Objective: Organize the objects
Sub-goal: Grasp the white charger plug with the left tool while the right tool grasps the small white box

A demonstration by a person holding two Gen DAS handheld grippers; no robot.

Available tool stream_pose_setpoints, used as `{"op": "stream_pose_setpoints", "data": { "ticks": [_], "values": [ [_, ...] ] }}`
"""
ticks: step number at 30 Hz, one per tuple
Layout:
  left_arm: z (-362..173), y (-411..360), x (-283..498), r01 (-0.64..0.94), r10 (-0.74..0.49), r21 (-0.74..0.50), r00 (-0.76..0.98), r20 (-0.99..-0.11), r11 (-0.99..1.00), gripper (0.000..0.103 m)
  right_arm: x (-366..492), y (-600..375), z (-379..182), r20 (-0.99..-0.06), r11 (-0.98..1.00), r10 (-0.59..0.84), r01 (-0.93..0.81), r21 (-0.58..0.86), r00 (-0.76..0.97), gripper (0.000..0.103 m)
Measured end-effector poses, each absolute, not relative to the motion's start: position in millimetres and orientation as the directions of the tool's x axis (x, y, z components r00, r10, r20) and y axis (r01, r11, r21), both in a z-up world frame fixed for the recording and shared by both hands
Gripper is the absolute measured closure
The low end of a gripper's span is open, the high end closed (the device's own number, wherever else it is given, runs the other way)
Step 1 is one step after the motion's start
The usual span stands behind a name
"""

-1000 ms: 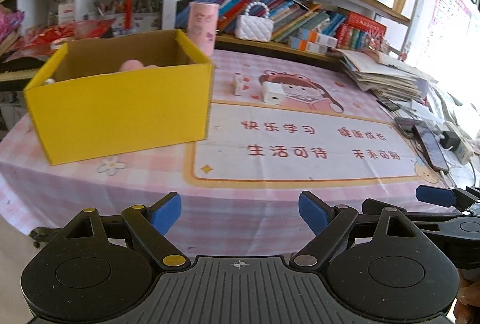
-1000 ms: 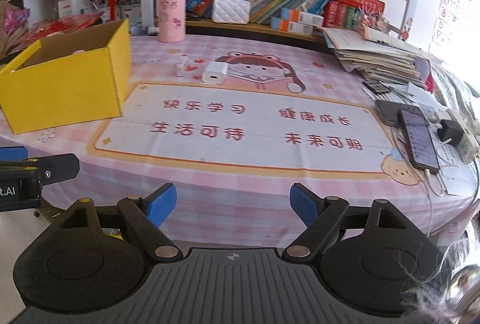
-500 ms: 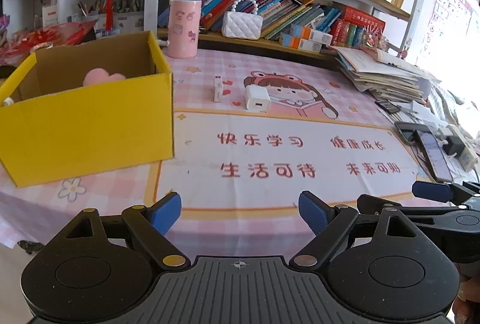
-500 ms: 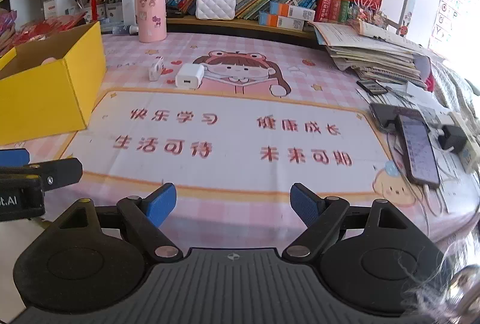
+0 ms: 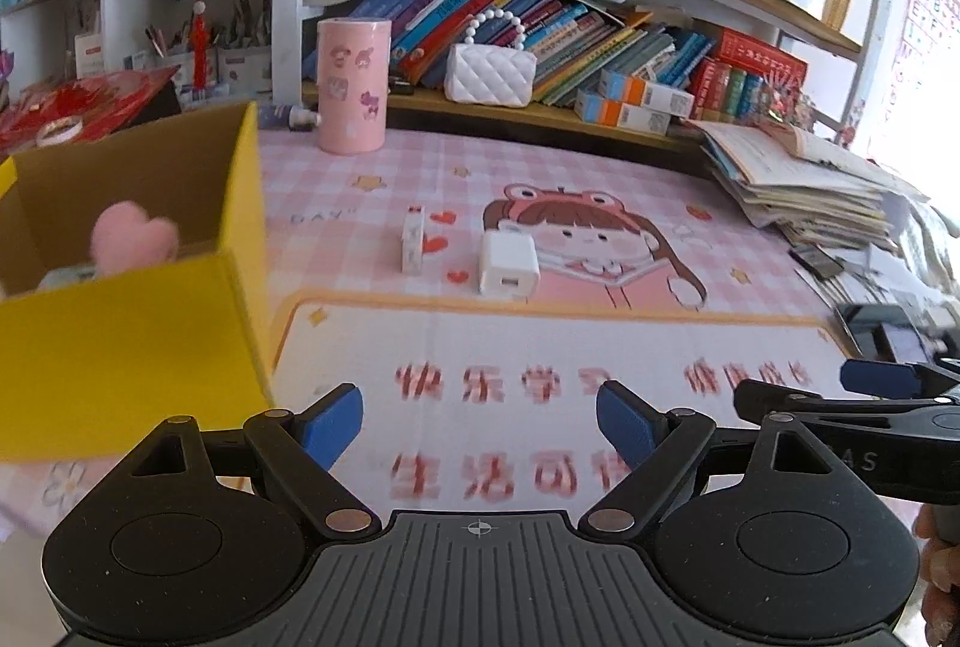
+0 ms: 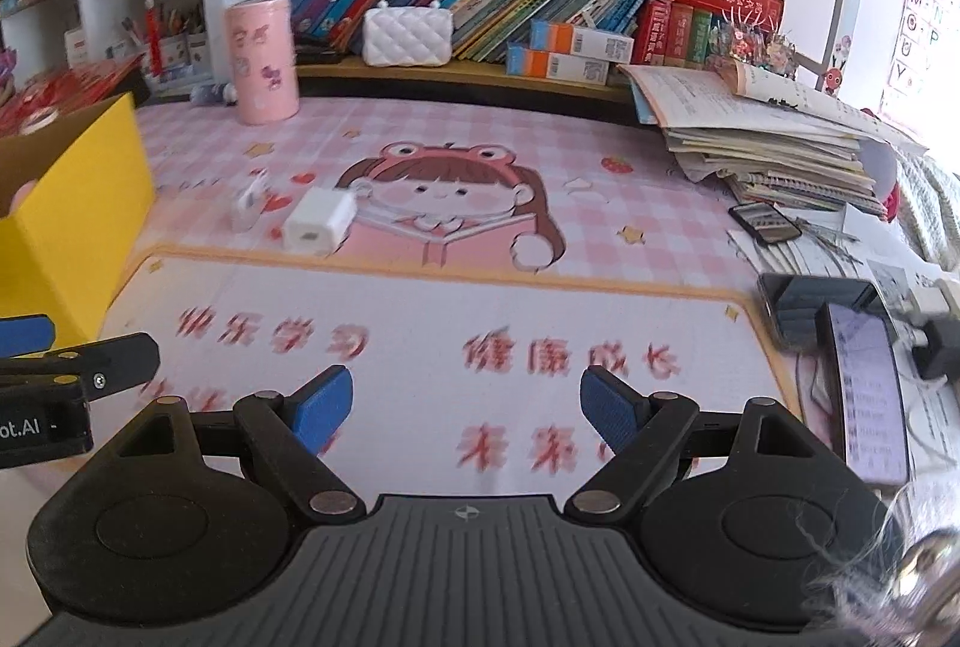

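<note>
My left gripper point(image 5: 479, 422) and right gripper point(image 6: 465, 404): both spread, empty, now nearer the white charger point(image 5: 509, 266) than a second ago; pickup approaching. Charger: blocky, port facing me, right of the yellow box point(image 5: 132, 329). Small white case point(image 5: 413, 239): upright, between them.

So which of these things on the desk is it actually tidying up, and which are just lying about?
Likely part of the job:
yellow box, with a pink plush already inside
white charger block
small white item beside it
left tool and right tool, both open and empty

Probably just lying about:
pink cylinder
white quilted purse
paper stack
phone
</note>
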State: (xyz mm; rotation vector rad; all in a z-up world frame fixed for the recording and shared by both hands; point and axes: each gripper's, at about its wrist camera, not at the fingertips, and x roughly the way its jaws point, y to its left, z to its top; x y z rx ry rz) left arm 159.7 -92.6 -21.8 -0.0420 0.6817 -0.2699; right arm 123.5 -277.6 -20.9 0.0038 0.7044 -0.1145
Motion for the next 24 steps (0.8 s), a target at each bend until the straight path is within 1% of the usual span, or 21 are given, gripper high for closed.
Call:
{"op": "stream_pose_setpoints", "data": {
  "ticks": [7,10,13,17,21,23,24],
  "values": [
    [-30.6,-125.1,210.1,0.201,-0.213,-0.090,0.755,-0.621,0.975,0.018,163.5,-304.6,-18.2,-0.631,0.993,-0.096,0.117,-0.007,0.770,0.020],
    [-36.7,-138.8,234.2,0.196,-0.199,-0.075,0.757,-0.622,0.978,0.023,176.7,-310.2,-16.6,-0.623,0.994,-0.085,0.113,0.006,0.778,0.019],
    [-45.1,-151.8,260.6,0.183,-0.177,-0.056,0.756,-0.630,0.981,0.023,187.2,-313.2,-17.5,-0.626,0.996,-0.066,0.093,0.011,0.777,0.018],
    [-58.8,-170.0,292.2,0.189,-0.156,-0.019,0.743,-0.651,0.982,0.033,193.9,-315.7,-22.8,-0.641,0.998,-0.050,0.069,0.005,0.766,0.018],
    [-70.4,-184.3,313.9,0.199,-0.139,0.015,0.734,-0.665,0.980,0.038,197.8,-320.9,-27.6,-0.655,0.998,-0.043,0.061,0.005,0.754,0.018],
    [-77.2,-188.4,322.6,0.201,-0.128,0.030,0.725,-0.676,0.979,0.048,199.9,-323.5,-28.7,-0.657,0.998,-0.046,0.062,0.002,0.753,0.018],
    [-80.1,-189.2,325.5,0.200,-0.123,0.034,0.720,-0.683,0.979,0.052,201.0,-324.9,-29.0,-0.657,0.998,-0.046,0.062,0.001,0.753,0.018]
  ]
}}
